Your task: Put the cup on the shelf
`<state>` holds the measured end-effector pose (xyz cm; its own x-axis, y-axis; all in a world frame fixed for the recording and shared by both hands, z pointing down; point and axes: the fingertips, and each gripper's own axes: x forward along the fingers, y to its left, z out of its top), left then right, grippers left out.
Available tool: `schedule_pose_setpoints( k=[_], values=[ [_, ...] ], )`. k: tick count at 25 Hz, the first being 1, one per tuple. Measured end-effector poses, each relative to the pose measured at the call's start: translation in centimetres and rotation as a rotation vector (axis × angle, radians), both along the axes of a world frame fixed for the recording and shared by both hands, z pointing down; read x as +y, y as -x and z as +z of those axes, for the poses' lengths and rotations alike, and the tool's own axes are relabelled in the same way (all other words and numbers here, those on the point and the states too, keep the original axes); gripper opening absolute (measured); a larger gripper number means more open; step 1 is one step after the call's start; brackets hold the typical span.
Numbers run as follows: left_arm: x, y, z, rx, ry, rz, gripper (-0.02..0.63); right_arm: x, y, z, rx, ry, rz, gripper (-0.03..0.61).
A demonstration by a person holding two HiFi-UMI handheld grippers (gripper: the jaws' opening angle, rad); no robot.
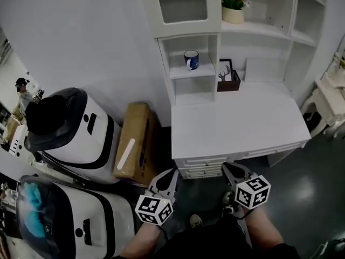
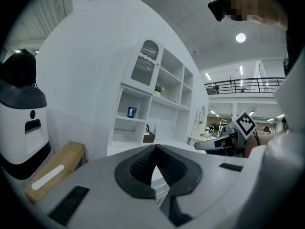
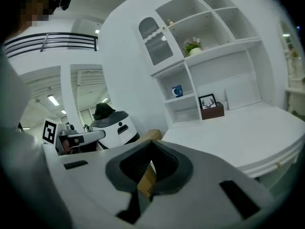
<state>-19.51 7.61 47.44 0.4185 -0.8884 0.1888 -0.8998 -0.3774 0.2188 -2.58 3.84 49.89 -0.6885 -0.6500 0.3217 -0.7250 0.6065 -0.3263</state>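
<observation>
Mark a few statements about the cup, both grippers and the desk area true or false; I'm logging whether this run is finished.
1. The blue ceramic cup stands in a compartment of the white shelf unit. True.
2. The left gripper holds the cup. False: its jaws are together on nothing, low in front of the white desk.
3. The right gripper has its jaws wide apart. False: they are together and empty.
4. A potted plant in a cream pot stands on a shelf higher than the cup. True.
5. The brown cardboard box lies on the desk top. False: it lies on the floor, left of the desk.
</observation>
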Motion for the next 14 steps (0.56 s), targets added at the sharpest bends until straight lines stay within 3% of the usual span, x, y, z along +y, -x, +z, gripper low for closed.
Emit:
schedule_pose_setpoints(
  k=[14],
  values=[
    [-0.05,0.2,-0.71,0.005,-0.017,-0.009,0.005,-0.25,0.45,-0.62,0.017,-0.013,-0.02,0.003]
  ],
)
